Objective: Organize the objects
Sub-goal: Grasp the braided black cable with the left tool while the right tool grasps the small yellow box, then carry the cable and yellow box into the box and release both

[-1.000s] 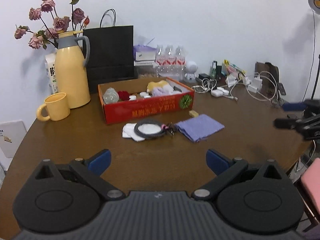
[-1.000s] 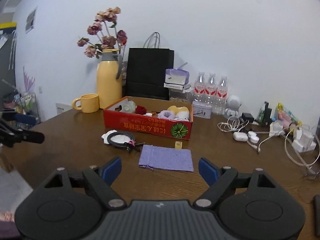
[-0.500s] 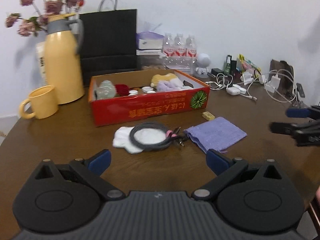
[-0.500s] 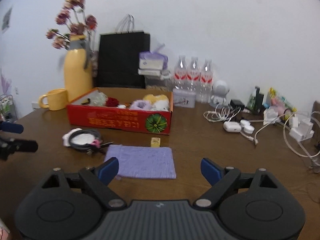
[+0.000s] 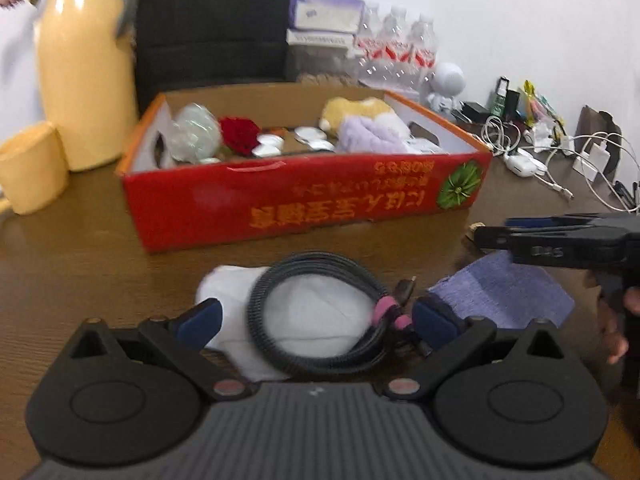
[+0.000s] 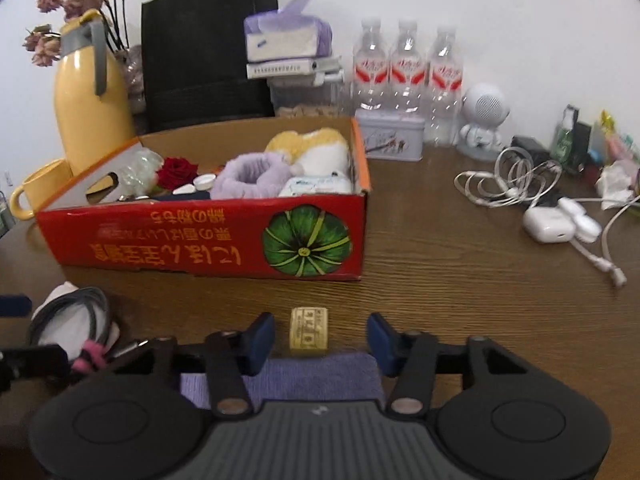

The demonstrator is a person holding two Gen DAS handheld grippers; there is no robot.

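Dark wood bench (image 6: 460, 264) against a white wall, cluttered along the back: yellow thermos (image 6: 90, 112), black paper bag (image 6: 208, 44), water bottles (image 6: 406, 76), chargers and cables on the right.

Red cardboard box (image 5: 304, 200) sits mid-bench, already part filled (purple scrunchie, plush, red rose, small lids). Looks like the drop target.

Loose items in front of it:
- coiled black cable (image 5: 320, 316) lying on a white cloth (image 5: 224, 284), pink ties at its right side
- purple cloth (image 5: 508, 292) just right of the cable
- small yellow tile (image 6: 309, 330) between the purple cloth and the box wall

Left tool (image 5: 316, 320): spread wide, low over the bench, blue pads flanking the cable coil. Nothing held.
Right tool (image 6: 320, 340): also spread, hovering above the purple cloth, tile sitting between the pads near the tips. Nothing held.

Step in hand, my read: left goes for the cable, right for the tile or the cloth.

Doing it well:
- cable: close across the bundled side by the pink ties, not across the open loop, otherwise the coil likely springs apart
- avoid catching the white cloth underneath (unless taking both)
- tile is flat and thin, so get the pads right down to the wood and centre it before closing
- the two tools are close together, stagger the lifts to avoid a clash
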